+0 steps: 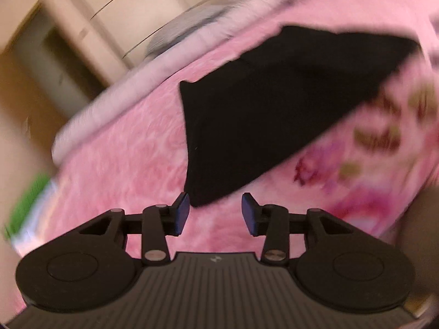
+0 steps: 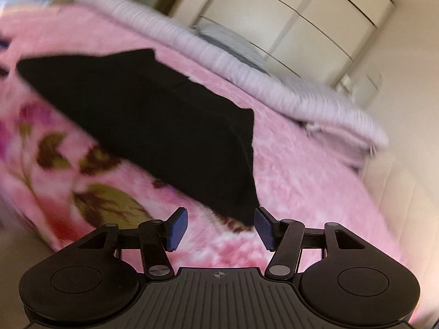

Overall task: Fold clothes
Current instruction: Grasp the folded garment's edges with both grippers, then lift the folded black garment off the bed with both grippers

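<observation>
Black garment [image 1: 263, 115] lay folded on pink blanket [image 1: 115, 164], its corner just ahead of both grippers. Left gripper [image 1: 215, 213] & right gripper [image 2: 221, 229]: jaws apart, nothing between them.

Warm dim light, motion blur — fisheye-warped edges

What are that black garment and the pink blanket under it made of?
The black garment looks like soft matte fabric, perhaps cotton knit: no shine, limp folded edges. The pink blanket seems plush fleece: fuzzy, slightly glossy pile with a printed flower pattern. Blur leaves both uncertain.
</observation>
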### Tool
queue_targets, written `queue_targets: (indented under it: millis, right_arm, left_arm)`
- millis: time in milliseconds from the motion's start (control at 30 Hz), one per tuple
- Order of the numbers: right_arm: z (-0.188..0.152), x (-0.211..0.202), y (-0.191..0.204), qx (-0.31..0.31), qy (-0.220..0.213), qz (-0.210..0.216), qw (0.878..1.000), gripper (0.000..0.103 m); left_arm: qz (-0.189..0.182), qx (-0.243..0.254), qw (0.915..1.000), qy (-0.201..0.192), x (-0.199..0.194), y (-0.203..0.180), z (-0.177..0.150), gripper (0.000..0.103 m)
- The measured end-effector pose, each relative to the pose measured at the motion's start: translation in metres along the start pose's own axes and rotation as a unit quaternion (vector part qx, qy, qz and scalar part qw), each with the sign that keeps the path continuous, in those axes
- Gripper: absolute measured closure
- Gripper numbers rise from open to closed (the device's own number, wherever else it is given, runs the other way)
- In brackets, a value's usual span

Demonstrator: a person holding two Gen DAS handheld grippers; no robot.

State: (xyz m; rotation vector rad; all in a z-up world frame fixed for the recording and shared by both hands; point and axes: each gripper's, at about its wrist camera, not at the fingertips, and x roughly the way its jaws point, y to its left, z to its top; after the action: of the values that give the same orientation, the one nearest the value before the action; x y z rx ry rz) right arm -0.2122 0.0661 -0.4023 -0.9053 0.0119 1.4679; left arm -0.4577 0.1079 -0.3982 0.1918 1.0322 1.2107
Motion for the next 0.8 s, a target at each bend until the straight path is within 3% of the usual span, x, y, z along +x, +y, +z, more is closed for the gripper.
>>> queue_targets:
  millis: [133,333,500,667,733,800]
  right_arm:
    - [-0.011,0.023,0.004,-0.106,-0.004,0.012,0.994,0.045]
    - [-0.031,0.052,0.002,-0.227,-0.019,0.003,0.974,0.045]
    - [-0.035,0.071,0.001,-0.280,-0.037,0.007,0.959,0.046]
    - [-0.031,0.090,-0.007,-0.297,-0.050,0.000,0.954,0.046]
    - [-0.031,0.098,-0.007,-0.310,-0.049,0.002,0.949,0.056]
    - [-0.032,0.104,-0.005,-0.326,-0.043,0.007,0.944,0.082]
  left_arm:
    - [0.015,0.131,0.9913,-0.001,0.024,-0.016,-0.011,0.064]
    - [0.016,0.278,0.9592,-0.047,0.045,-0.025,-0.031,0.062]
    - [0.021,0.327,0.9406,-0.088,0.062,-0.023,-0.036,0.062]
    - [0.015,0.329,0.9367,-0.118,0.078,-0.014,-0.039,0.065]
    - [0.014,0.342,0.9299,-0.135,0.080,-0.012,-0.043,0.067]
    - [0.005,0.360,0.9218,-0.144,0.077,-0.015,-0.049,0.082]
